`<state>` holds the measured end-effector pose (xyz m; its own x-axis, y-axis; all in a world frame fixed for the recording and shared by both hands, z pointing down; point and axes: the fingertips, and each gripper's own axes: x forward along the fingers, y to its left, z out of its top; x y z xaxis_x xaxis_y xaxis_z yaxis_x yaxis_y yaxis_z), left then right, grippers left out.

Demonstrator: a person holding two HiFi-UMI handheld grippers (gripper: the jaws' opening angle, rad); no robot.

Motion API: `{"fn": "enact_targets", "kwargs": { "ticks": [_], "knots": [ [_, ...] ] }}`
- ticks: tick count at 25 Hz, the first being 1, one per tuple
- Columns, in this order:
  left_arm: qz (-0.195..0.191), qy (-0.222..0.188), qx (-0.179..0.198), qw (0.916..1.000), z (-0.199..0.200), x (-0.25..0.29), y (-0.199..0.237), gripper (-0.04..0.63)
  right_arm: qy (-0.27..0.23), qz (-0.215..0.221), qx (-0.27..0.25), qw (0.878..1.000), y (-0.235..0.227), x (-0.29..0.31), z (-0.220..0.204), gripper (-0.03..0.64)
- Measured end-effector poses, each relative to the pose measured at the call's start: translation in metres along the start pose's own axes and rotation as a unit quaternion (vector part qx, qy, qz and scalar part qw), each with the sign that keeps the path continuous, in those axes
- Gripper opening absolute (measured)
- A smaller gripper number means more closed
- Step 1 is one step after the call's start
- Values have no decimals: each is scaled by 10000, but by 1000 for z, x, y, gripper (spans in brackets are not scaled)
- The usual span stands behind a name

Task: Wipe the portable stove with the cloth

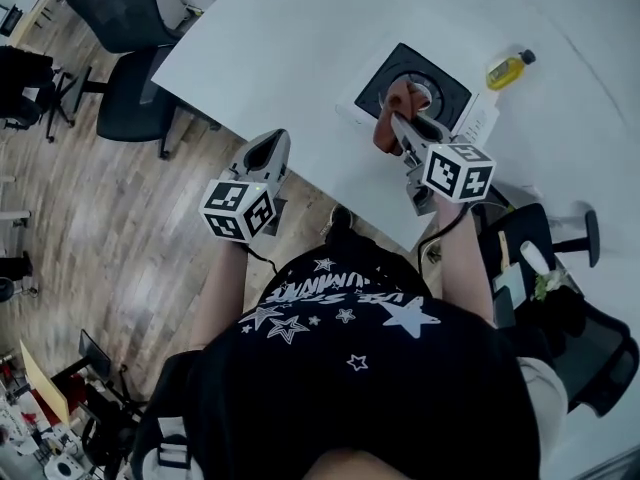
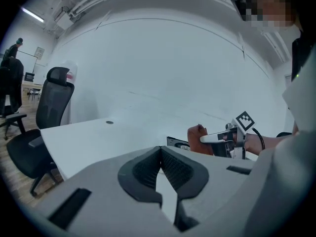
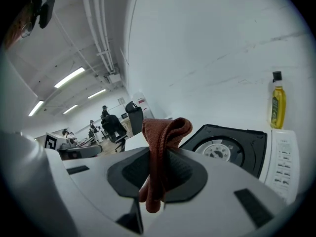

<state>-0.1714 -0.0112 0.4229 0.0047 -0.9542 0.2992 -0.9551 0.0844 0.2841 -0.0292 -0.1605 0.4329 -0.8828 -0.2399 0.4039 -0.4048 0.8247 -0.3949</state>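
The portable stove (image 1: 445,96), black-topped with a white body, sits on the white table (image 1: 300,38) near its front edge. A reddish-brown cloth (image 1: 385,133) hangs bunched over the stove's near side, and my right gripper (image 1: 400,120) is shut on it. In the right gripper view the cloth (image 3: 160,152) folds up between the jaws, with the stove (image 3: 232,149) just beyond. My left gripper (image 1: 271,140) is shut and empty, held over the wooden floor left of the table's edge. From the left gripper (image 2: 160,150) view, the cloth (image 2: 197,138) and the right gripper (image 2: 207,138) show ahead.
A yellow oil bottle (image 1: 508,68) stands behind the stove on the right, also visible as the bottle (image 3: 277,100) in the right gripper view. Black office chairs (image 1: 135,93) stand left of the table; another chair (image 1: 560,298) is at my right.
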Motion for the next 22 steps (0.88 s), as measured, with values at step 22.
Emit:
{"fn": "enact_targets", "kwargs": {
  "ticks": [22],
  "knots": [
    [-1191, 641, 180, 9906, 29, 114, 26, 8, -284, -1117, 996, 9883, -77, 35, 39, 67]
  ]
}}
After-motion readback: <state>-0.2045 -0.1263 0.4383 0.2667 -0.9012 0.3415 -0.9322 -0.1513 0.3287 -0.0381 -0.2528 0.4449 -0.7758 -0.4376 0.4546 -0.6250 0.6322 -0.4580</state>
